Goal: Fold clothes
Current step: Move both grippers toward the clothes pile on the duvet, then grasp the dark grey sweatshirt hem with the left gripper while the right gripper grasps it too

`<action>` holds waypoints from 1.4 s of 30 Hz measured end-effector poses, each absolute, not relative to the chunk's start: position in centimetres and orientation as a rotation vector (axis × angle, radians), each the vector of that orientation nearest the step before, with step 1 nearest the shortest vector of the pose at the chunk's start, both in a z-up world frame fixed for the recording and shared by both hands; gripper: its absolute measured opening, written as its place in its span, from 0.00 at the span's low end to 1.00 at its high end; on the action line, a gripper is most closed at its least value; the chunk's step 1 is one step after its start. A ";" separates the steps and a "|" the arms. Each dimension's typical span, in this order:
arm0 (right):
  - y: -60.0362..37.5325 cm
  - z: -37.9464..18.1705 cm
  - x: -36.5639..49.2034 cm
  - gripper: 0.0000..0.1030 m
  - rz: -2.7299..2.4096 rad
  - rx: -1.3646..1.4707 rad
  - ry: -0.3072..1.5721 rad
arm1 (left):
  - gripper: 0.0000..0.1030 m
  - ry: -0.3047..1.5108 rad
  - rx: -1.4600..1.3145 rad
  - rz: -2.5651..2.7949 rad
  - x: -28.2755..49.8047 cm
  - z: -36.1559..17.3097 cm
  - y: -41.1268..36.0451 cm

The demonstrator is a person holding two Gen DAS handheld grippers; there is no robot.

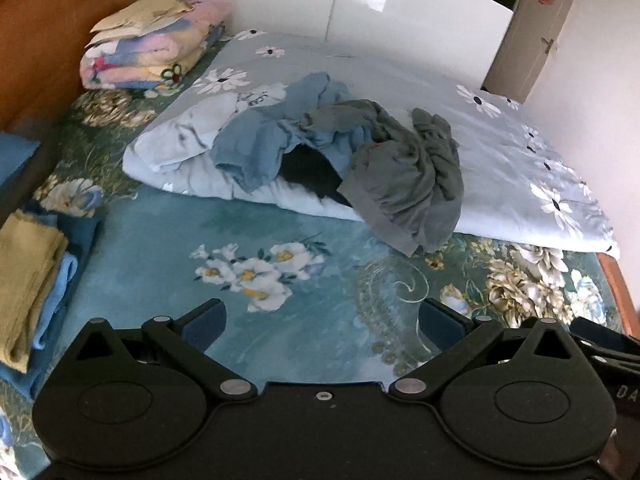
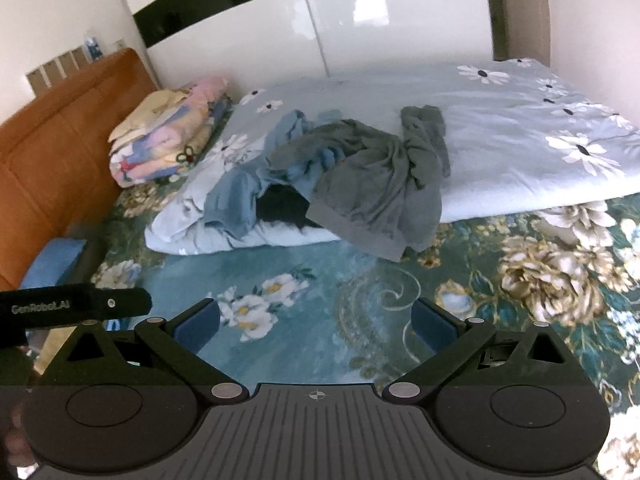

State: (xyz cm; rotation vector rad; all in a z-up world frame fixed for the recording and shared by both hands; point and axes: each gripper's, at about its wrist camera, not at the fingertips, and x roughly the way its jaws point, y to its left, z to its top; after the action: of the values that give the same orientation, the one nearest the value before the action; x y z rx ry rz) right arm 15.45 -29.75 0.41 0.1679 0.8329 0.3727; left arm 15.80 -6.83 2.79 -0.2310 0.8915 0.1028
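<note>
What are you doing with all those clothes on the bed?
Someone is holding two grippers over the bed, getting ready to fold clothes. The left gripper and the right gripper are both open and empty, hovering above the flowery bedsheet. Ahead of them, a grey garment and a blue garment lie crumpled together on a light blue quilt, not yet folded. A few already folded pieces sit stacked at the left edge.
</note>
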 end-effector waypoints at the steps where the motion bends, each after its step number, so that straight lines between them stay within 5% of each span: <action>1: -30.0 0.2 16.0 1.00 0.382 0.169 0.833 | 0.99 0.893 -0.230 0.109 16.2 2.7 -7.2; 42: -31.8 -8.7 28.1 0.93 0.300 0.338 0.871 | 0.98 0.813 -0.161 -0.018 32.4 -6.5 -8.1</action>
State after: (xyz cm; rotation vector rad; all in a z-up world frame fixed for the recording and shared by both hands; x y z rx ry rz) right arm 28.14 -31.82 -8.66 0.3382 0.8714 0.3002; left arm 32.44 -8.05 -6.49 -0.1614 0.8128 -0.0181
